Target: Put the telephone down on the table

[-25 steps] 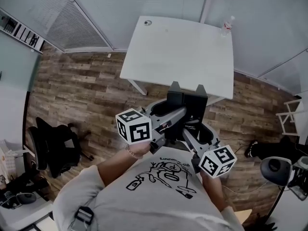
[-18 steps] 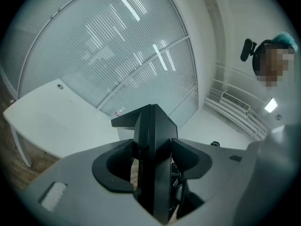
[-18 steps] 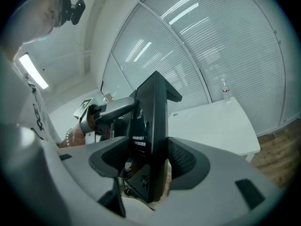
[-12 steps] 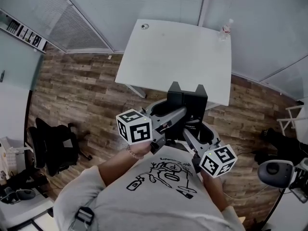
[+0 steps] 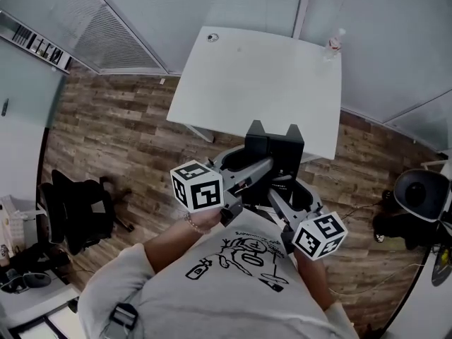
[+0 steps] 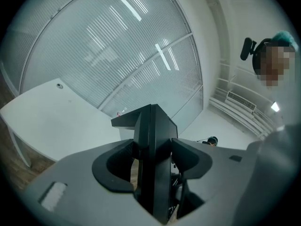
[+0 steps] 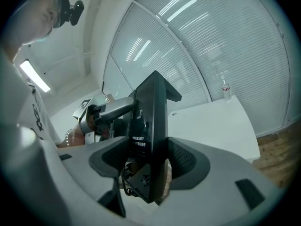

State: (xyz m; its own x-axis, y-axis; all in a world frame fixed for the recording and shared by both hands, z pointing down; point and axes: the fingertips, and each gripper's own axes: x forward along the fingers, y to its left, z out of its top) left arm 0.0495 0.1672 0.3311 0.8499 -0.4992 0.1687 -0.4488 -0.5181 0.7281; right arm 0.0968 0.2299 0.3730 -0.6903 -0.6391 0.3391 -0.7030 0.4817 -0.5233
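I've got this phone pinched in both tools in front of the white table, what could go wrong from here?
The telephone seems short of the table, above wood floor, pinched by thin edges in the left tool and right tool; uneven grip might twist or drop it. Releasing near the table's front edge risks it tipping off.

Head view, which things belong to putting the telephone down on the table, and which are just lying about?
Job: telephone, held by left gripper and right gripper; white table.
Lying about: water bottle on the table's far corner; black office chair on the floor.
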